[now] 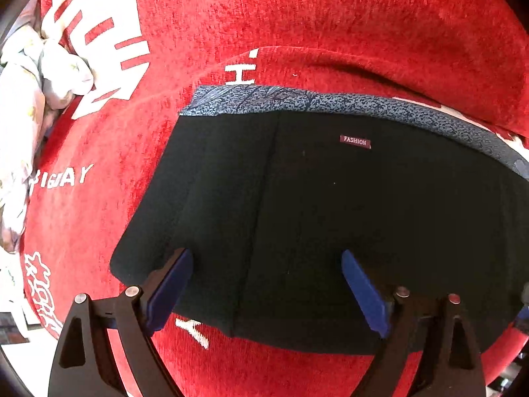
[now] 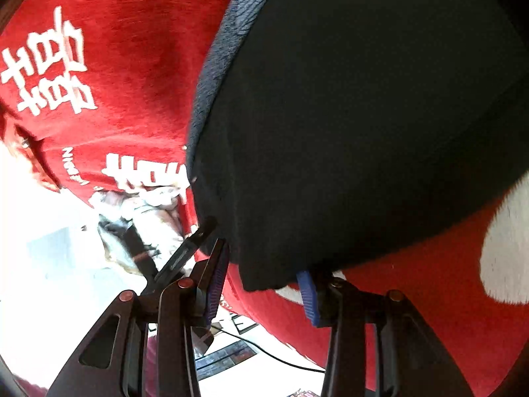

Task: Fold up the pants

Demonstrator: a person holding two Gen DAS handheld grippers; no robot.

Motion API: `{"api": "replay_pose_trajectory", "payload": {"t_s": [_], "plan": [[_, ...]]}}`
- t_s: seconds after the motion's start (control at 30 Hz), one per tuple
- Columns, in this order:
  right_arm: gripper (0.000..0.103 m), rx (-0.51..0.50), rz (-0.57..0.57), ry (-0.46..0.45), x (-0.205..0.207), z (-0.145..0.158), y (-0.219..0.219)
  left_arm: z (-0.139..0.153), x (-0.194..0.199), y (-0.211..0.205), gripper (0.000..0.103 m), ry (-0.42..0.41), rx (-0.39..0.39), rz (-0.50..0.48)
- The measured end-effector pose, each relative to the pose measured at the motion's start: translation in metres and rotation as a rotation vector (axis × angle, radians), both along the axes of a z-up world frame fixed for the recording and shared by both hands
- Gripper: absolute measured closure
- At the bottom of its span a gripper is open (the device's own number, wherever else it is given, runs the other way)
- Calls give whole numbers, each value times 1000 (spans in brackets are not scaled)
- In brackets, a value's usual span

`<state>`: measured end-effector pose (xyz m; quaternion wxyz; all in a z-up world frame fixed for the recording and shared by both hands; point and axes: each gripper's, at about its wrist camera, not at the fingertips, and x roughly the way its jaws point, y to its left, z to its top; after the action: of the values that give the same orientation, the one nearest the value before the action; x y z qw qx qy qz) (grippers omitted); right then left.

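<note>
Black cloth fills the space ahead of both tools: the pants (image 1: 330,215) lie folded into a compact block on a red blanket (image 1: 330,16) printed with white characters. A blue patterned waistband (image 1: 330,102) runs along the far edge from the left tool (image 1: 266,284), and a small "FASHION" label (image 1: 355,141) sits just short of it.

The left tool is spread wide, its 2 blue pads straddling the near edge of the pants without pinching anything. The right tool (image 2: 264,278) is also spread, with a corner of the pants (image 2: 363,115) lying between its pads; whether the cloth touches either pad is hard to tell. Beyond the left tool, off to the left, a pale crumpled cloth (image 1: 20,132) rests on the blanket, apart from the pants.

Judging by the neat stacked shape, the folding looks nearly done, and the step in hand seems to be either letting go after a fold or lining up for 1 more. A further fold would call for both tools to close on the near edge and carry it toward the waistband evenly, so the layers do not slide apart.
</note>
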<state>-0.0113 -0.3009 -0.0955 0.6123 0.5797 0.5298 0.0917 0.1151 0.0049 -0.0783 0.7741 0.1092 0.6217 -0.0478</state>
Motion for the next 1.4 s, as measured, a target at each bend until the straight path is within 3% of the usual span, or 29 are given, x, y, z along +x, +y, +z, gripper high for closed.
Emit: {"api": "replay_pose_trajectory", "payload": {"t_s": [0.13, 0.2, 0.27, 0.33, 0.4, 0.43, 0.57, 0.67, 0.73, 0.77, 0.8, 0.87, 0.93, 1.03, 1.17, 1.4], "plan": [[95, -172, 77, -66, 1, 33, 11, 4, -5, 0, 10, -12, -3, -18], [95, -235, 100, 0, -10, 18, 19, 3, -6, 0, 9, -17, -3, -20], [94, -167, 35, 36, -22, 1, 16, 7, -7, -2, 9, -13, 17, -21], [88, -156, 50, 39, -25, 8, 11, 15, -10, -5, 9, -2, 37, -24], [78, -215, 111, 24, -29, 26, 0, 29, -19, -13, 9, -17, 13, -45], [77, -262, 130, 1, -30, 39, -8, 37, -23, -19, 9, -26, -3, -61], [77, -455, 96, -49, -28, 77, -49, 56, -43, -72, 9, -62, -76, -174], [77, -555, 91, -16, -12, 75, -70, 46, -56, -123, 9, -35, -102, -236], [79, -639, 142, 48, -7, 62, -73, 29, -64, -148, 9, -9, -63, -268], [82, -651, 167, 71, -9, 54, -73, 16, -69, -156, 9, 0, -6, -294], [82, -645, 149, 34, -13, 55, -75, 6, -73, -158, 8, 4, 41, -313], [85, -648, 161, 19, -21, 59, -77, 4, -78, -148, 6, -46, 11, -310], [85, -652, 169, 36, -28, 62, -80, 3, -74, -137, 5, -8, -11, -288], [78, -657, 166, 93, -35, 62, -88, 7, -65, -124, 5, 27, 24, -248], [72, -585, 65, 119, -67, 63, -114, 18, -61, -117, 5, 34, 37, -222], [70, -588, -46, 143, -105, 71, -171, 37, -76, -169, 5, 40, -32, -267]]}}
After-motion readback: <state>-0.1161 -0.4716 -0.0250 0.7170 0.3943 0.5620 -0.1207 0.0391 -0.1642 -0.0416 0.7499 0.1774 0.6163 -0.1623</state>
